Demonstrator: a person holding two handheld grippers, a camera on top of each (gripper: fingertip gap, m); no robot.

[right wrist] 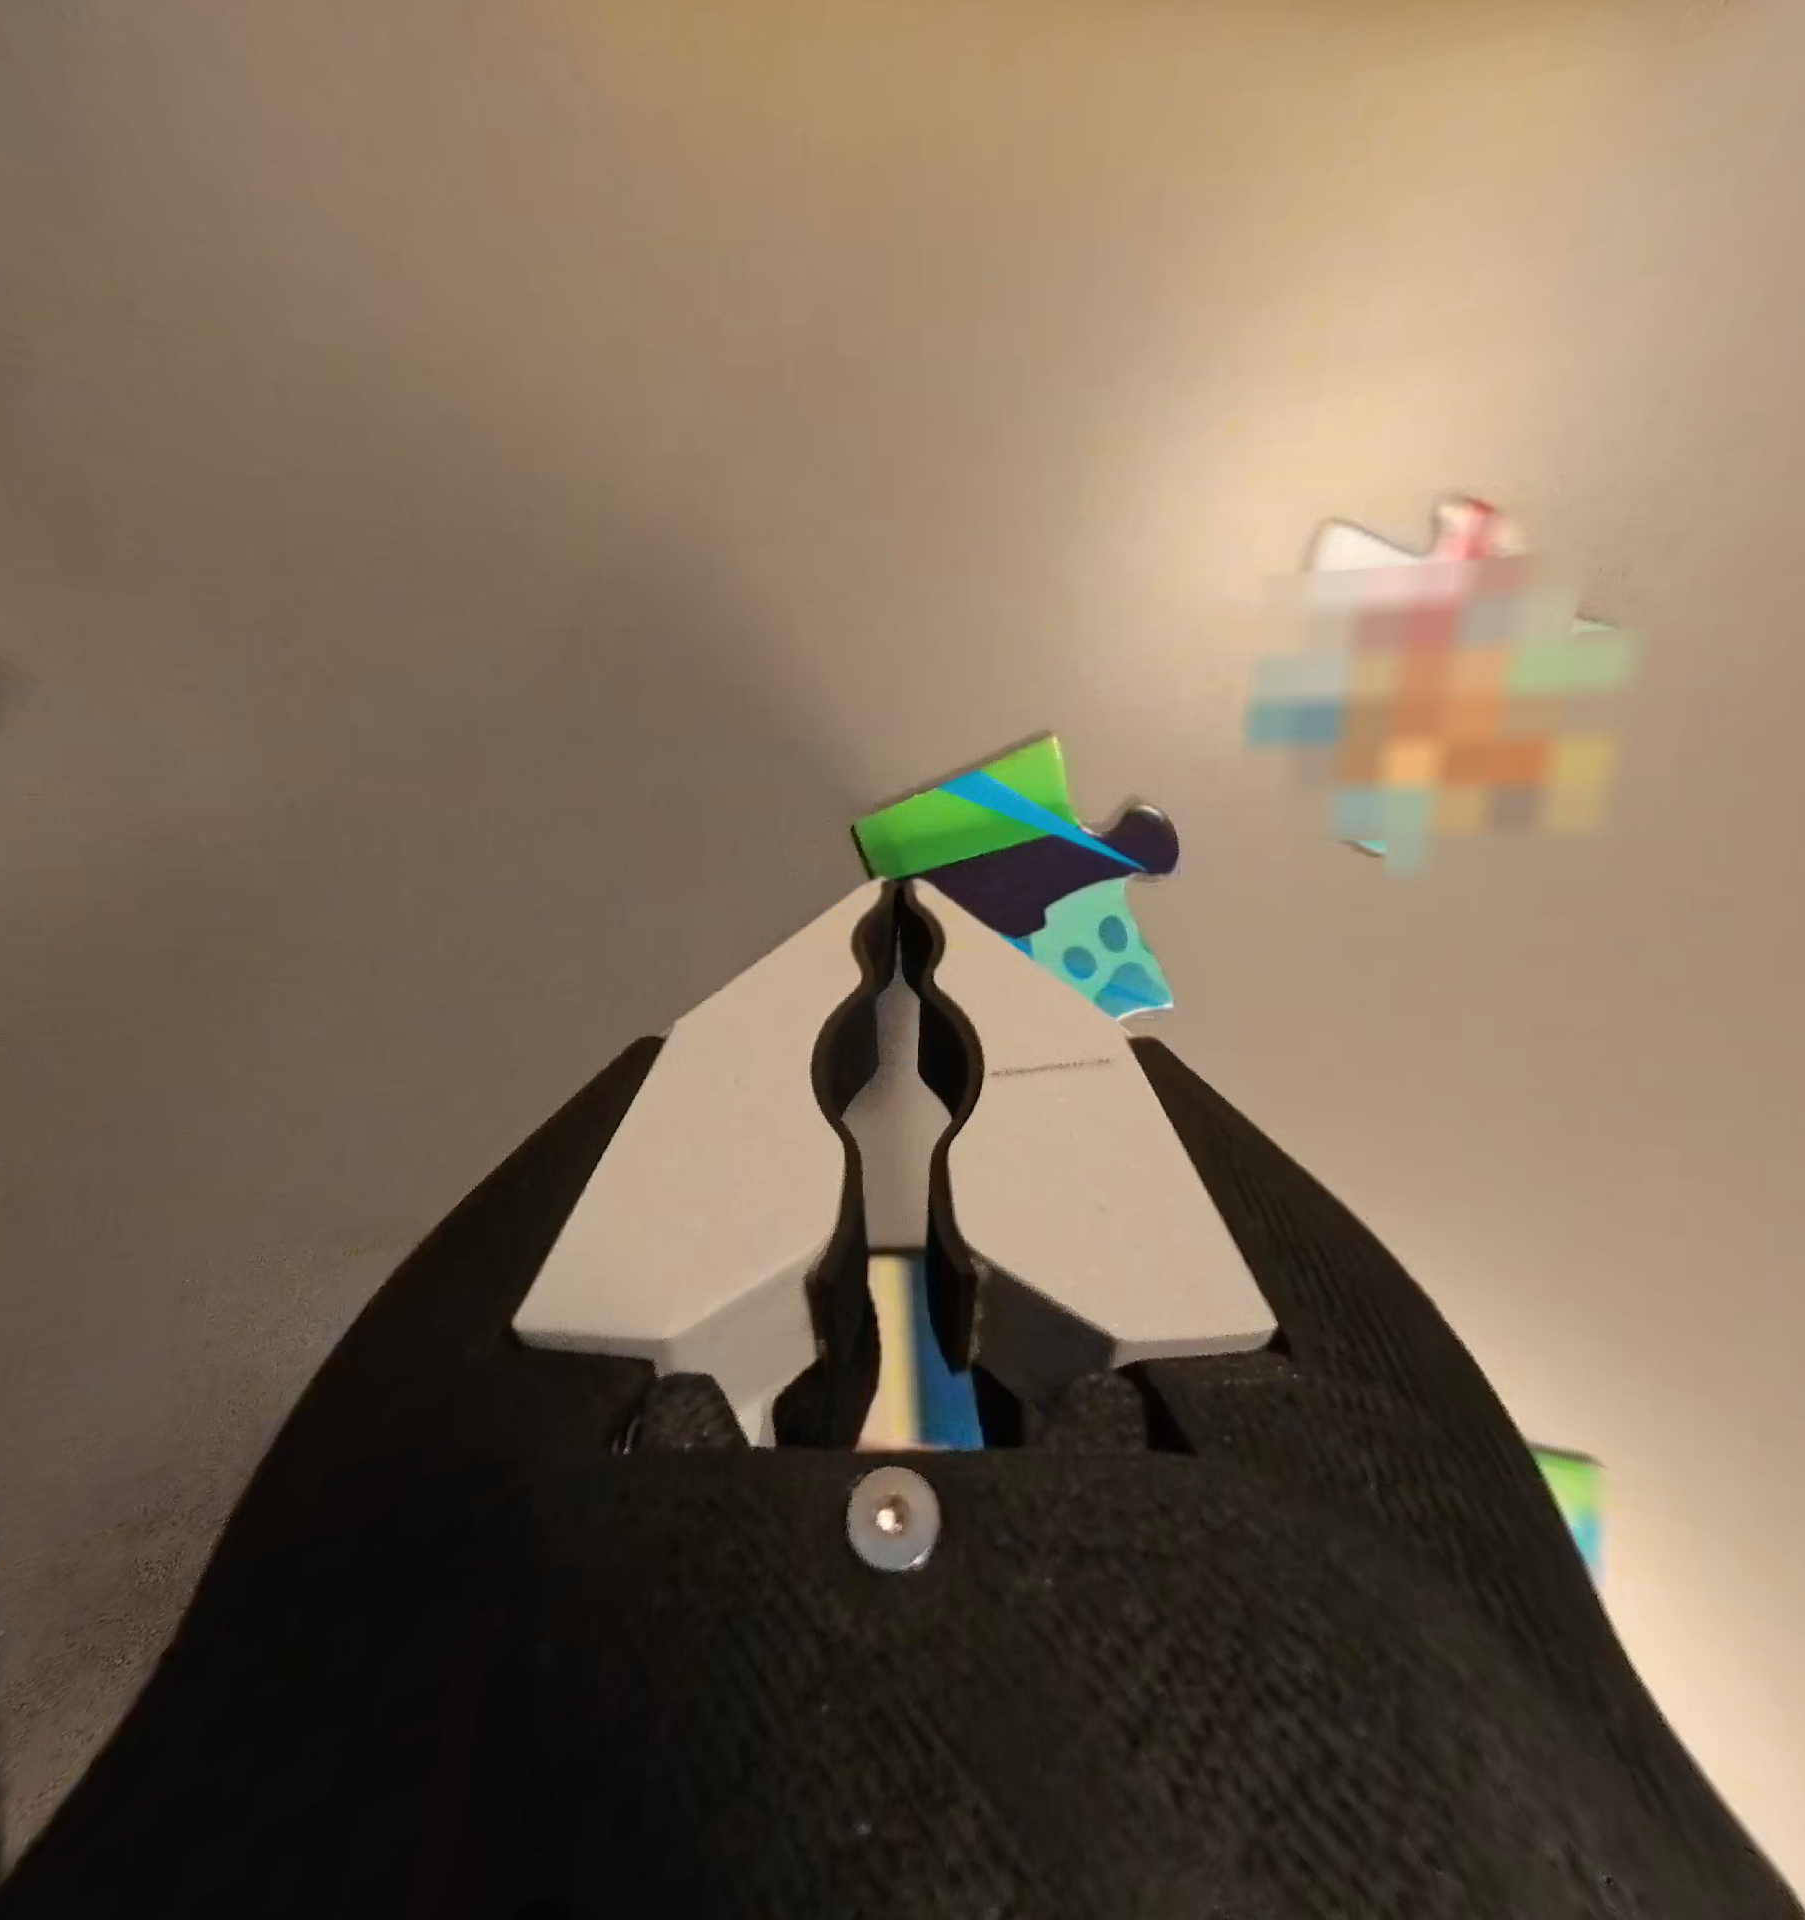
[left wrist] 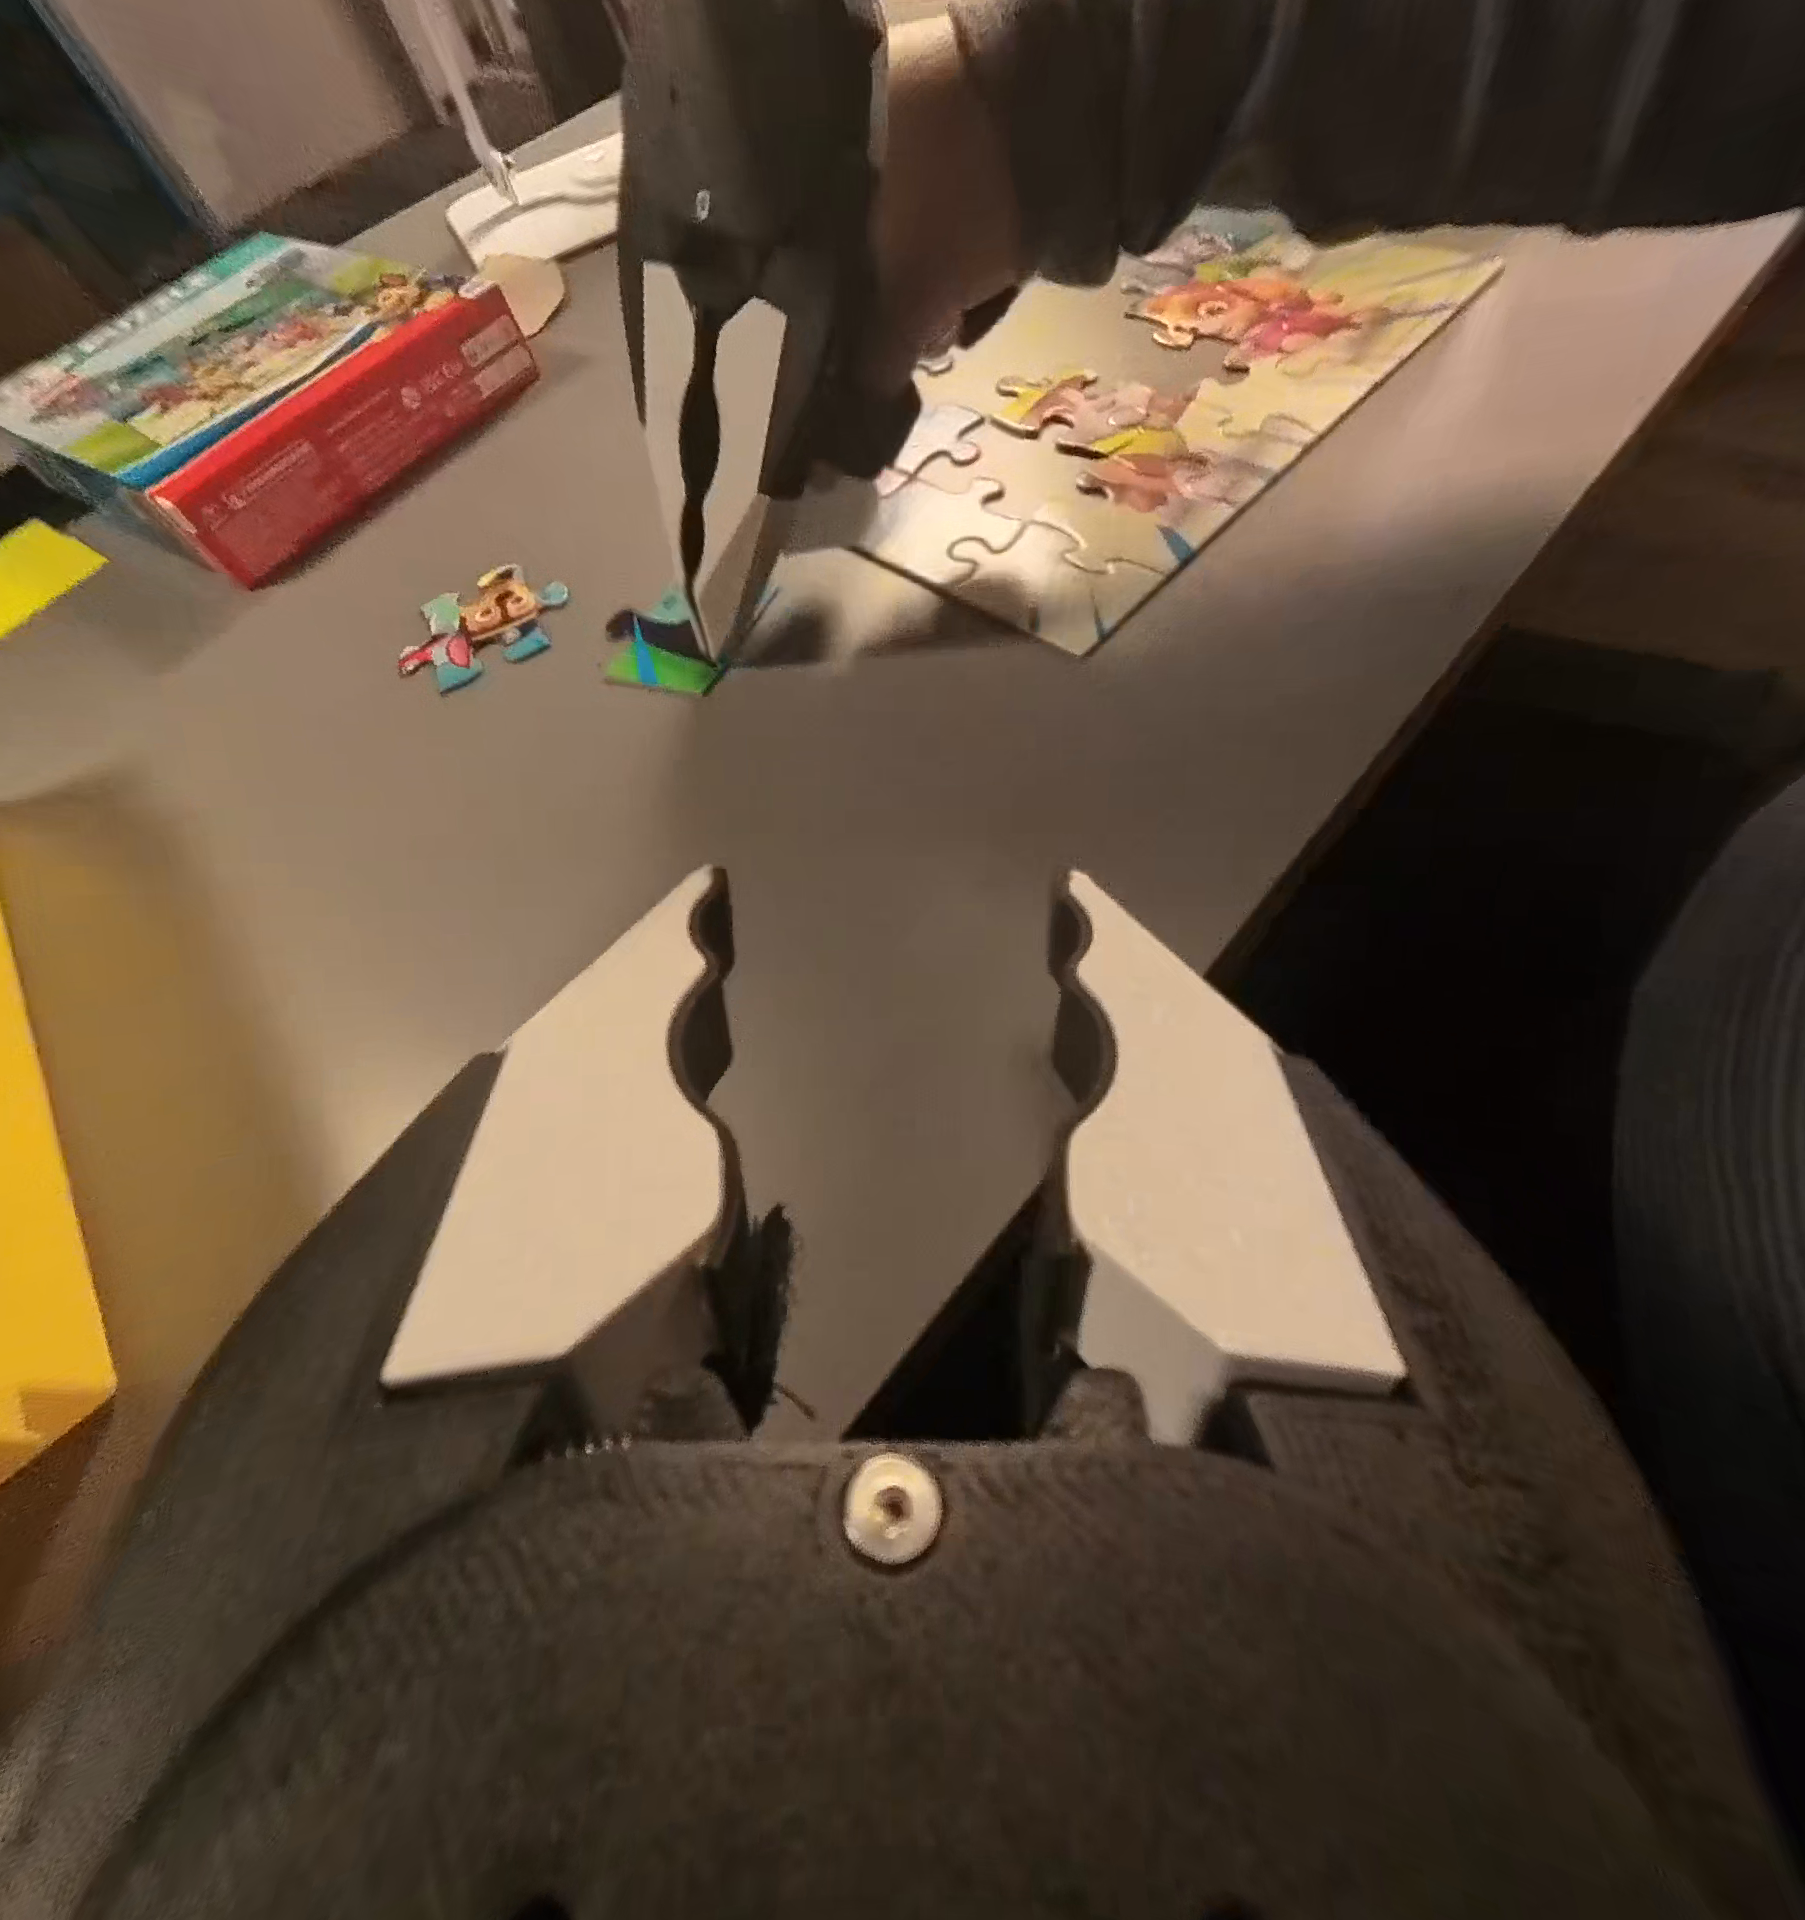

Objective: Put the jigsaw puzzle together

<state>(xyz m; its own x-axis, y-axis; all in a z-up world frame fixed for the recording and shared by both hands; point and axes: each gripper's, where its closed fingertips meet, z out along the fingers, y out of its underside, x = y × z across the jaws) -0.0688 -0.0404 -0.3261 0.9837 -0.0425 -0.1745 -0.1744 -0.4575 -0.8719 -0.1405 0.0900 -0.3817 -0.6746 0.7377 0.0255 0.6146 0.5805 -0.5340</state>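
Note:
My right gripper (right wrist: 896, 883) is shut, its tips pinching the near corner of a green, blue and dark puzzle piece (right wrist: 991, 821) that sits tilted on the grey table (right wrist: 462, 520). The left wrist view shows the same gripper (left wrist: 706, 639) standing upright on that piece (left wrist: 659, 665). My left gripper (left wrist: 893, 883) is open and empty, low over bare table near its front edge. A second loose piece (left wrist: 482, 629) lies left of the held one and shows blurred in the right wrist view (right wrist: 1438, 696). The partly filled puzzle board (left wrist: 1168, 436) lies at the far right.
The puzzle box (left wrist: 274, 416), red on its side, stands at the far left. A yellow sheet (left wrist: 4, 587) and a yellow block (left wrist: 4, 1143) lie at the left edge. A white object (left wrist: 545, 213) sits at the back. The table's edge (left wrist: 1397, 748) drops off on the right. Some 15 cm of space lies between my two pairs of fingers.

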